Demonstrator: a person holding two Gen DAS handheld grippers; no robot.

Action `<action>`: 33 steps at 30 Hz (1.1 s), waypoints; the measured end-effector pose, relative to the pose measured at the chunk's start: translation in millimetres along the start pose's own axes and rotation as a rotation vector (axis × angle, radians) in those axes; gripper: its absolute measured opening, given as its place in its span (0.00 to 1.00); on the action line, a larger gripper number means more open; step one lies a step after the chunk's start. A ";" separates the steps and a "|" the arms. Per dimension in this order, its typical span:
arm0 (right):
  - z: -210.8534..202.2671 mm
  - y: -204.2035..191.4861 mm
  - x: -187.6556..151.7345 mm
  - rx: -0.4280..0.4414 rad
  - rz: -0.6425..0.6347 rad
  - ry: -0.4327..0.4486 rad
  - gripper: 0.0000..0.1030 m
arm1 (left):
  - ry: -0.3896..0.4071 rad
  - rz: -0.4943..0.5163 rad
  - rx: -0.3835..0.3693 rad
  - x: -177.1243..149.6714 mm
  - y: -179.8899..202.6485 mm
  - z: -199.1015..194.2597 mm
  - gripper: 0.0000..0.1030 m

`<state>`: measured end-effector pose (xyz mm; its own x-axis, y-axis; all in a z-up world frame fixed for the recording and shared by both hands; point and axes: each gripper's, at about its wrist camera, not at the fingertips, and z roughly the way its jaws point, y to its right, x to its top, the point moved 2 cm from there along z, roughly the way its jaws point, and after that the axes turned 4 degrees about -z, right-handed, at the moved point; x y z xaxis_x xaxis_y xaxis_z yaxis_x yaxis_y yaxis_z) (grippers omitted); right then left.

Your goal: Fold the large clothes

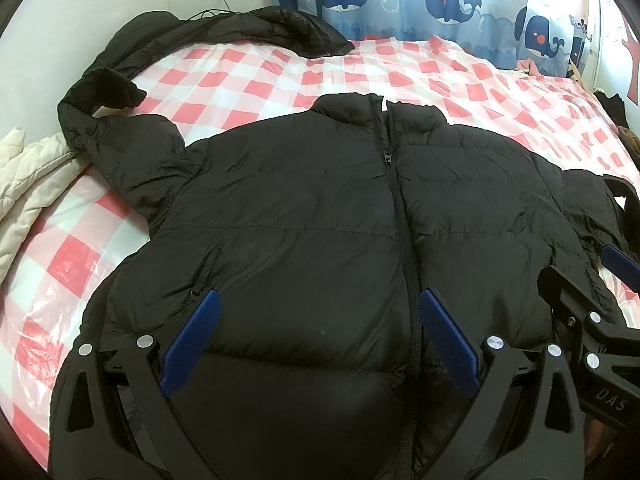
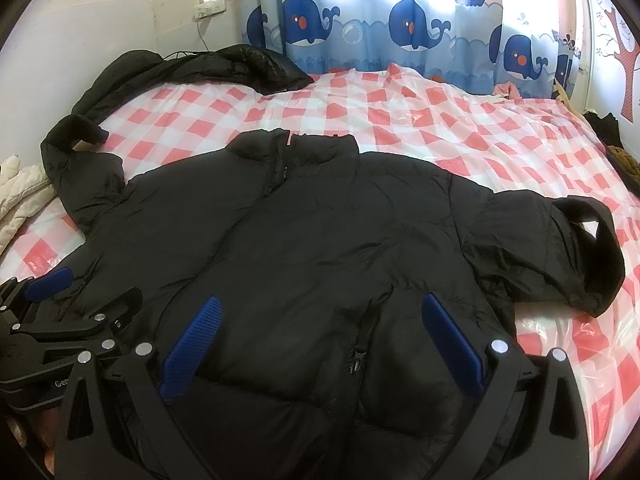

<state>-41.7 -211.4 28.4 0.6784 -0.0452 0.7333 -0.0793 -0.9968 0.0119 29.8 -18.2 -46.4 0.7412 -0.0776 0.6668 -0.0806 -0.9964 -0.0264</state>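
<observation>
I see the black quilted puffer jacket (image 1: 304, 216) lying front-up, zipped, on the red-and-white checked bed (image 1: 460, 80). My left claw (image 1: 318, 336) and right claw (image 2: 322, 340) both gape wide above its hem.

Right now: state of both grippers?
Left gripper: open, holding nothing, over the lower front of the black puffer jacket.
Right gripper: open, holding nothing, over the same jacket.

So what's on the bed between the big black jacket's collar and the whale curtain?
Only bare checked sheet lies between the puffer jacket and the whale curtain, seen in both views.
</observation>
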 end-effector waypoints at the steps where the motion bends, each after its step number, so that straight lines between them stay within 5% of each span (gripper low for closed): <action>1: -0.1 -0.5 0.0 -0.001 0.000 0.000 0.94 | 0.000 0.000 0.000 -0.2 0.7 0.1 0.92; 20: -1.4 -1.0 2.0 -0.023 -0.037 -0.006 0.94 | -0.021 -0.007 0.002 -2.1 -2.1 7.4 0.92; 26: -17.8 71.1 32.1 -0.184 -0.031 0.050 0.94 | -0.034 -0.014 -0.003 -2.2 -2.7 9.9 0.92; 33: 0.9 180.4 66.9 -0.565 -0.174 -0.056 0.93 | -0.046 -0.034 -0.012 -0.9 -7.1 11.8 0.92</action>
<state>-9.9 -394.3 79.1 0.7528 0.0972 0.6511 -0.3294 -0.8007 0.5004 37.6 -11.5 -55.7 0.7733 -0.0452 0.6324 -0.0625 -0.9980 0.0050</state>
